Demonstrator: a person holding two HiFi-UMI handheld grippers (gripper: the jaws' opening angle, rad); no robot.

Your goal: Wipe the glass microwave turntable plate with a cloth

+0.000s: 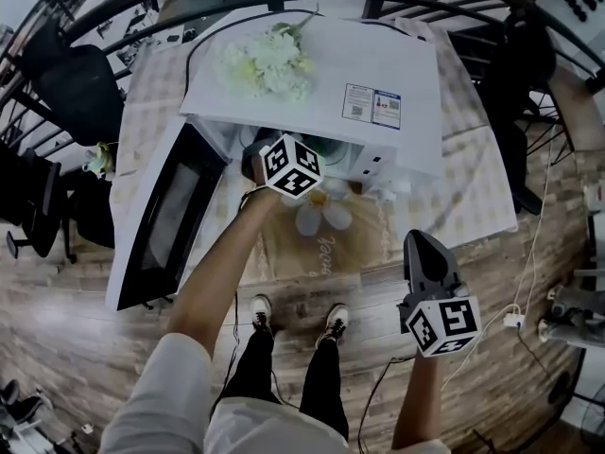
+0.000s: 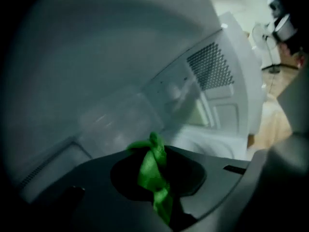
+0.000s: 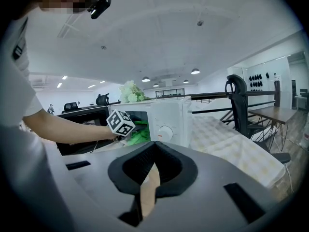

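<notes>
A white microwave [image 1: 359, 74] stands on the table with its door [image 1: 165, 218] swung open to the left. My left gripper [image 1: 284, 164] reaches into the cavity, so only its marker cube shows in the head view. Inside, the left gripper [image 2: 155, 154] is shut on a green cloth [image 2: 152, 170], with the cavity wall and vent grille [image 2: 210, 69] behind. The glass turntable plate cannot be made out in the blur. My right gripper [image 1: 423, 242] hangs over the floor in front of the table, shut and empty [image 3: 154, 146]. It looks toward the microwave [image 3: 169, 117] and the cloth [image 3: 139, 135].
White flowers [image 1: 269, 62] lie on top of the microwave. A mat with a daisy print [image 1: 321, 214] covers the table in front of it. An office chair [image 3: 237, 103] stands to the right of the table, and black chairs [image 1: 71, 93] are at the left. A cable [image 1: 529, 253] crosses the wooden floor.
</notes>
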